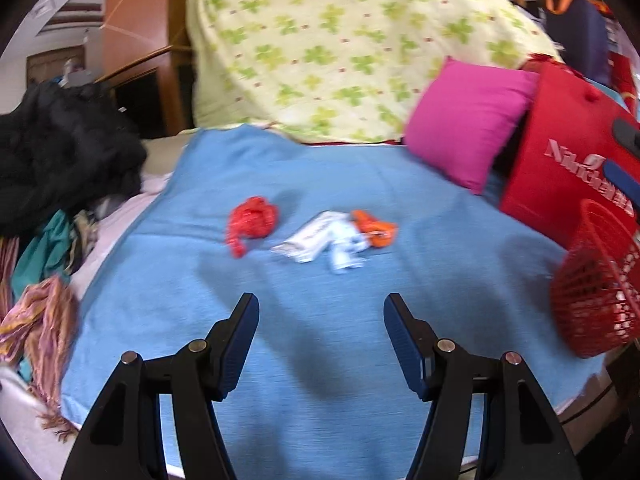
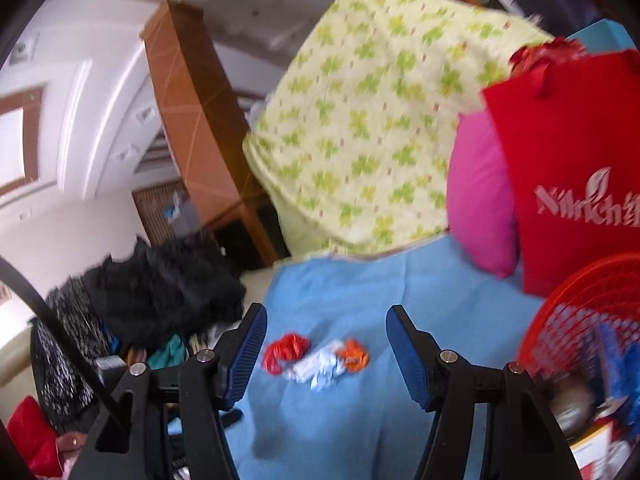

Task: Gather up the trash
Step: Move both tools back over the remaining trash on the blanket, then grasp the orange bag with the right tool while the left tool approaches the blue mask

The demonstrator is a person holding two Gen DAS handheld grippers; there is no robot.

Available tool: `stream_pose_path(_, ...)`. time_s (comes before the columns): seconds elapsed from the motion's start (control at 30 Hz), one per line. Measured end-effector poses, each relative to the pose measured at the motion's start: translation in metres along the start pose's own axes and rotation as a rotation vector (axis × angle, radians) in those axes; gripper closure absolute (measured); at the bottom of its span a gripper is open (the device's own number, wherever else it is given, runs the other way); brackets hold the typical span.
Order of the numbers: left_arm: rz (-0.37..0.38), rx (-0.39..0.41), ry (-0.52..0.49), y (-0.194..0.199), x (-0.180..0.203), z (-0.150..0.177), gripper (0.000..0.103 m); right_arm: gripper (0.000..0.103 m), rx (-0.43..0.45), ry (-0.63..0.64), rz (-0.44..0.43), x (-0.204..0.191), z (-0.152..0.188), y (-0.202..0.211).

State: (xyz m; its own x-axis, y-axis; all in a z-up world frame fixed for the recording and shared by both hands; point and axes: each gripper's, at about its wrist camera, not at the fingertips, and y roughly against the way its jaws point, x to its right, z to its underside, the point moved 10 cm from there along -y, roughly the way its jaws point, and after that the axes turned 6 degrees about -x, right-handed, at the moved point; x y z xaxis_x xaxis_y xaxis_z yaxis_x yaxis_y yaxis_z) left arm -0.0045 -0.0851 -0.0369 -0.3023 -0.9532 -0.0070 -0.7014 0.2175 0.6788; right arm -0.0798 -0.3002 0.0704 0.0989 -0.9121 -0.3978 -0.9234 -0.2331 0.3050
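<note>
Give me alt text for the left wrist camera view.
The open left gripper points over a blue blanket at three scraps: a red wrapper, white paper and an orange wrapper. A red mesh basket sits at right.

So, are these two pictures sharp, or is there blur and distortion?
Left wrist view: motion blur smears the trash on the blue blanket; tongs stay sharp. Right wrist view: same blur, tilted, fisheye bends the wall and wooden cabinet.
</note>
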Motion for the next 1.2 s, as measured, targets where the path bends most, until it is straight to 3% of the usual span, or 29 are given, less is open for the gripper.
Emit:
stream_pose_path(0.3, -0.050, -0.036, 0.053, -0.036, -0.049, 0.000, 0.037, 0.038, -0.214, -0.019, 0.024, -0.004, 0.048, -0.069)
stream_pose_path(0.5, -0.030, -0.085, 0.102, -0.064, -0.065, -0.004, 0.037, 0.037, -0.353, -0.065, 0.021, 0.001, 0.075, -0.114)
stream_pose_path(0.9, 0.009, -0.133, 0.129, -0.111, -0.062, -0.026, 0.037, 0.038, -0.432, -0.024, 0.123, 0.042, 0.083, -0.214)
stream_pose_path(1.07, 0.014, -0.130, 0.126, -0.123, -0.052, -0.037, 0.037, 0.054, -0.449, -0.050, 0.114, 0.055, 0.083, -0.251)
stream_pose_path(1.2, 0.042, -0.139, 0.165, -0.131, -0.046, -0.044, 0.037, 0.059, -0.470, -0.069, 0.113, 0.059, 0.086, -0.276)
